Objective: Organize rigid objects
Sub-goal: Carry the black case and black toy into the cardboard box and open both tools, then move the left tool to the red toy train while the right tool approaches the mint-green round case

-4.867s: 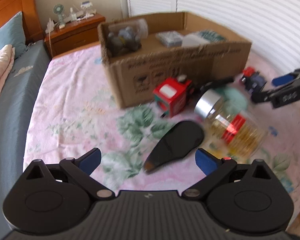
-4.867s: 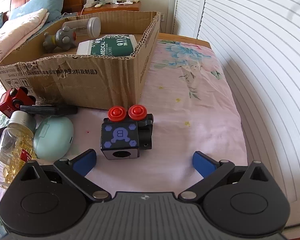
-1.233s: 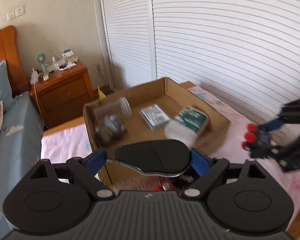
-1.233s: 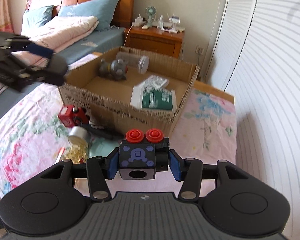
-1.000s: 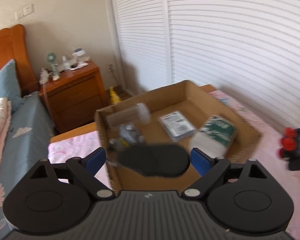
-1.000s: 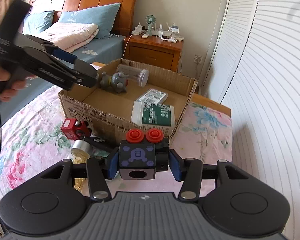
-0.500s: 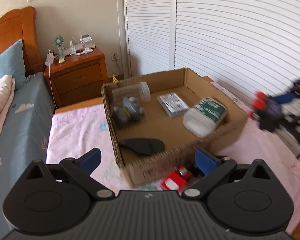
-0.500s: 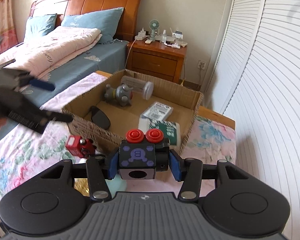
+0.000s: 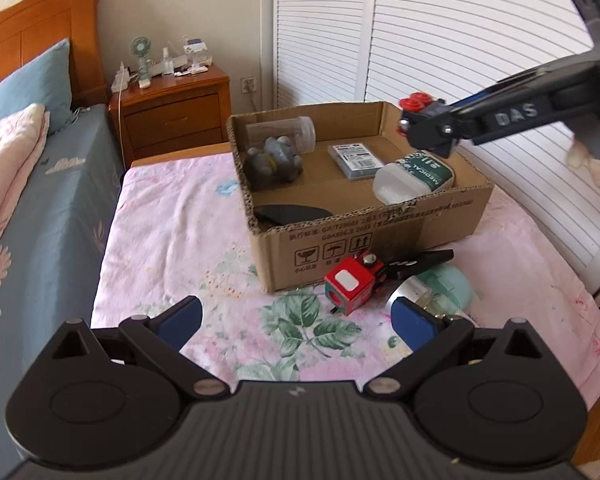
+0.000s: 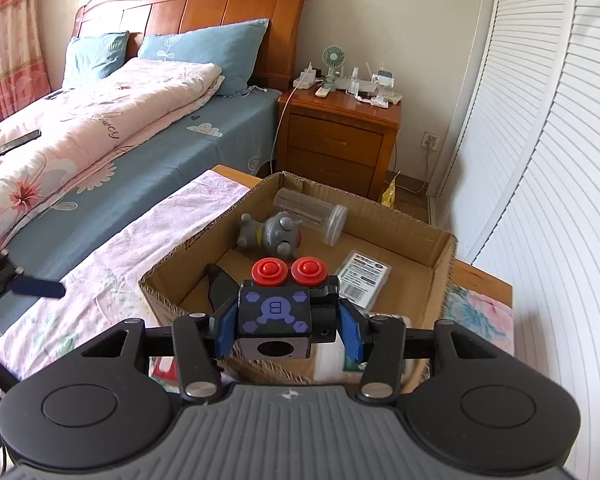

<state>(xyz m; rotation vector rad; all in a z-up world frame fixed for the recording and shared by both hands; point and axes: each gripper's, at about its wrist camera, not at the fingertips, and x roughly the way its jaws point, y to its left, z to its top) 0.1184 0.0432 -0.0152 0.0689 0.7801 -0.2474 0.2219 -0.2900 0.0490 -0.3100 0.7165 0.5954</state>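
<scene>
- The left gripper [image 9: 296, 318] is empty, with fingers wide apart, above the bedspread [image 9: 172, 232].
- Four things still lie before the box [image 9: 380, 236]: one red cube [image 9: 350, 286], one black tool [image 9: 418, 261], one bottle [image 9: 414, 293], one mint case [image 9: 454, 282].
- The right gripper [image 10: 286, 326] is clamped on the black cube [image 10: 276, 314] over the box.
- Five things are inside already: one black case [image 9: 290, 213], one grey toy [image 9: 274, 160], one jar [image 9: 284, 133], one flat pack [image 9: 354, 156], one green pack [image 9: 414, 176].

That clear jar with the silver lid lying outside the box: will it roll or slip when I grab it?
The jar lies on its side on soft bedding, so it probably rolls little. Its smooth round wall may slip in the left claw. It is mostly hidden, so weight is unclear.
</scene>
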